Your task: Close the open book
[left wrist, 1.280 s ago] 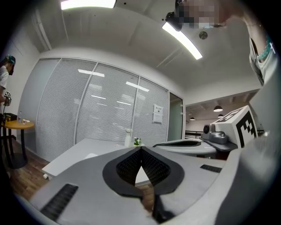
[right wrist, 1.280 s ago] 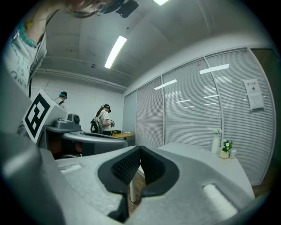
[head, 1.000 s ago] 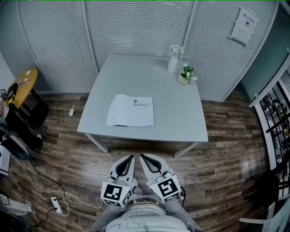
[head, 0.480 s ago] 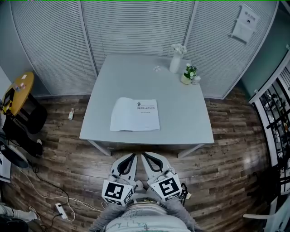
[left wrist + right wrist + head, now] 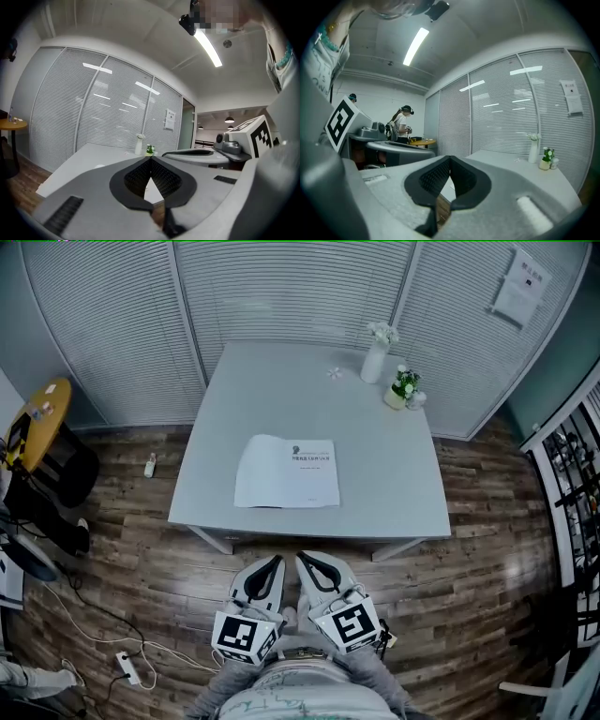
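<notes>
While short of the table (image 5: 394, 493), left gripper (image 5: 273, 564) and right gripper (image 5: 302, 561) shut, empty: reach open book (image 5: 286, 472), part jaws, lift right page edge, fold left.

A pale grey square counter (image 5: 394, 493) fills the middle of the head view, standing on a brown wood-plank floor (image 5: 469, 596). Near its upper right corner stand a tall white vase of white flowers (image 5: 376, 360) and, just beside it, a small potted green plant (image 5: 404, 388). White slatted blinds (image 5: 281, 292) span the top of the frame. A round yellow side table (image 5: 36, 423) sits at the left edge, and a white power strip (image 5: 125, 667) lies at lower left.
</notes>
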### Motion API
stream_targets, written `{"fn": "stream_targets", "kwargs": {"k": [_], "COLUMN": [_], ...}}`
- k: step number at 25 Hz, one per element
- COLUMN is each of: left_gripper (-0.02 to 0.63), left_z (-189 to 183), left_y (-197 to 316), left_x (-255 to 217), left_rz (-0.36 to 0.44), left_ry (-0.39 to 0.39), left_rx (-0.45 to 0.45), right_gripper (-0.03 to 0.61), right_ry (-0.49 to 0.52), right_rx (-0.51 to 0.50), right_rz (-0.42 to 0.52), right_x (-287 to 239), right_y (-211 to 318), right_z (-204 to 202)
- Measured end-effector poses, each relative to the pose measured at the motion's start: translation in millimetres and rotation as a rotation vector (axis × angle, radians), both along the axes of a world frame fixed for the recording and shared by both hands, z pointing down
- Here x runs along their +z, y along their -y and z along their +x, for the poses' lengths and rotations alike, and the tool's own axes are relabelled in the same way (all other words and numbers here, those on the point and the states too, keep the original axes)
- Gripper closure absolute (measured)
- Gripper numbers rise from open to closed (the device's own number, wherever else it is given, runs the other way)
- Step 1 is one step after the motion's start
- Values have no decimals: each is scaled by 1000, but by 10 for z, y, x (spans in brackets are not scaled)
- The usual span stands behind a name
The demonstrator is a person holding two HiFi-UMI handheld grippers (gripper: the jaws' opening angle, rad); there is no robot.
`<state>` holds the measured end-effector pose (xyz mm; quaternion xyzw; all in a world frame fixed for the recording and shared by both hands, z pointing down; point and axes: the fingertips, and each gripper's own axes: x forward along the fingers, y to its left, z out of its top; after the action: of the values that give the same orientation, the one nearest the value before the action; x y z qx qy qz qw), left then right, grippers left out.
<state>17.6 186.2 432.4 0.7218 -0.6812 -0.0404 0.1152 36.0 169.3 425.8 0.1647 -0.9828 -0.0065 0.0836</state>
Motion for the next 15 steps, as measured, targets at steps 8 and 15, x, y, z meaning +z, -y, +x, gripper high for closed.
{"fn": "stream_targets", "kwargs": {"k": [8,15], "left_gripper": [615,615], "left_z": [-258,-559], "left_y": [337,916], "left_x": [13,-43], "left_rz": [-5,2], "left_ry": [8,12], "left_rx": [-21,-45], "right_gripper": [578,578], "right_ry": [10,18], "right_rx": [-28,-83], "right_rz": [-6,-9], "right_x": [21,-60], "right_y": [371,868], "right_z": [-263,-643]}}
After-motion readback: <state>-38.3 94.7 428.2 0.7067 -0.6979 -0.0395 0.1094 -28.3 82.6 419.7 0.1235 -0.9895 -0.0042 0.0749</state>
